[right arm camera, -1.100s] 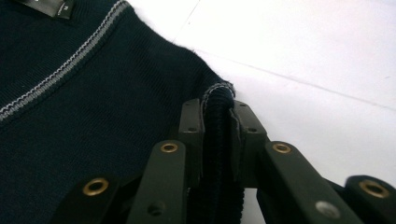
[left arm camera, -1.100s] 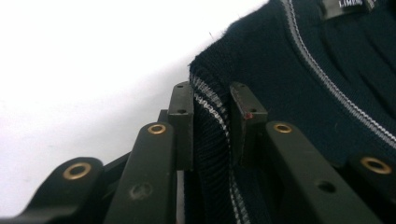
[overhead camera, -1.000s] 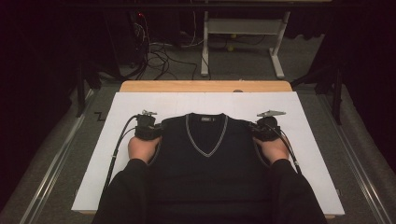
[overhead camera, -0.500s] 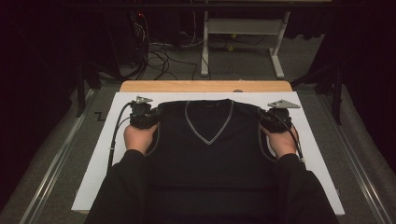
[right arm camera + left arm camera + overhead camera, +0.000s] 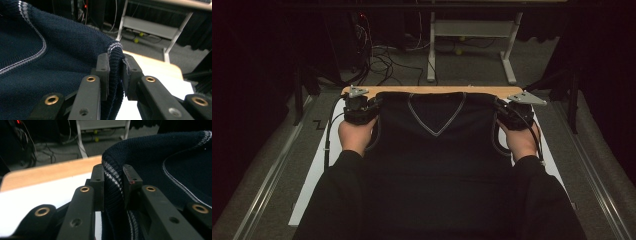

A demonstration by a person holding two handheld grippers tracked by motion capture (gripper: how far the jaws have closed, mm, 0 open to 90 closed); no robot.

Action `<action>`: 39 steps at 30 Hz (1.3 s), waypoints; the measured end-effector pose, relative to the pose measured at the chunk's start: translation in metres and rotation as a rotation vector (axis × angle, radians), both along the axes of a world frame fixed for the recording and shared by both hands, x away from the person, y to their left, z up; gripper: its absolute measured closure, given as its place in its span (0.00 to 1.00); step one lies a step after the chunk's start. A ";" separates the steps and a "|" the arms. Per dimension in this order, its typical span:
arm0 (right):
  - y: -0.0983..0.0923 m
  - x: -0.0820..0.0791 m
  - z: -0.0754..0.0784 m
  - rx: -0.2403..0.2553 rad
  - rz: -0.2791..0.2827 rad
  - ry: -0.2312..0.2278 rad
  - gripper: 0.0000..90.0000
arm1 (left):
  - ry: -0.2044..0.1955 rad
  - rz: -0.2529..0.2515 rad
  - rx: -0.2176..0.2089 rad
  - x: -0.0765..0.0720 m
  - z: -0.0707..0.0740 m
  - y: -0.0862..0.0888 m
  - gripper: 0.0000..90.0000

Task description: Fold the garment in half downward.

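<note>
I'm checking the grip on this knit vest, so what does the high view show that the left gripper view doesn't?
High view: both hands, the right tool, the V-neck and the garment spread between the tools. Left gripper view: the left tool with its pads pressing the striped armhole edge. Both: the dark vest, the wooden table edge and the white sheet.

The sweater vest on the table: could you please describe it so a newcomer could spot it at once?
Find the white table with the wooden far edge. Across its middle hangs a dark navy knitted sweater vest, held up at each shoulder by the left gripper and right gripper. Its pale-striped V-neck sets it apart.
</note>
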State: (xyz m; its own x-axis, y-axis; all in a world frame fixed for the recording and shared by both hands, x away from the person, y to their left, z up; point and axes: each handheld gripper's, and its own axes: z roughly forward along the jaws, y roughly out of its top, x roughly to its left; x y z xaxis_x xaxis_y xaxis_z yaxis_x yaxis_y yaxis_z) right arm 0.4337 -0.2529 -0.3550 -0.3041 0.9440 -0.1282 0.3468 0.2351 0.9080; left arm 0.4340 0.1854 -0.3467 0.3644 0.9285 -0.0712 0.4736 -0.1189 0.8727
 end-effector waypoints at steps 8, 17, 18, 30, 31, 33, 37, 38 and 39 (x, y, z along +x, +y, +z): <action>-0.002 -0.004 0.015 0.007 -0.003 -0.048 0.92 | -0.008 0.003 0.001 -0.001 0.012 0.002 0.78; -0.002 -0.009 0.005 -0.006 0.013 -0.015 0.94 | -0.002 -0.035 0.002 -0.008 -0.001 -0.002 0.78; -0.003 -0.011 0.004 -0.005 0.015 -0.016 0.94 | -0.004 -0.040 -0.006 -0.011 -0.003 -0.001 0.78; -0.016 -0.065 -0.010 -0.007 0.094 -0.059 0.94 | -0.073 -0.148 -0.038 -0.069 -0.023 0.012 0.78; -0.017 -0.070 -0.011 -0.008 0.098 -0.063 0.94 | -0.074 -0.162 -0.036 -0.078 -0.027 0.013 0.78; -0.019 -0.085 -0.018 -0.009 0.115 -0.079 0.94 | -0.073 -0.182 -0.033 -0.093 -0.034 0.016 0.78; -0.022 -0.108 -0.032 -0.007 0.143 -0.081 0.94 | -0.061 -0.220 -0.027 -0.118 -0.049 0.019 0.78; -0.024 -0.115 -0.036 -0.008 0.151 -0.084 0.94 | -0.053 -0.226 -0.024 -0.125 -0.054 0.019 0.78; -0.025 -0.122 -0.040 -0.005 0.158 -0.084 0.94 | -0.035 -0.224 -0.022 -0.131 -0.058 0.020 0.78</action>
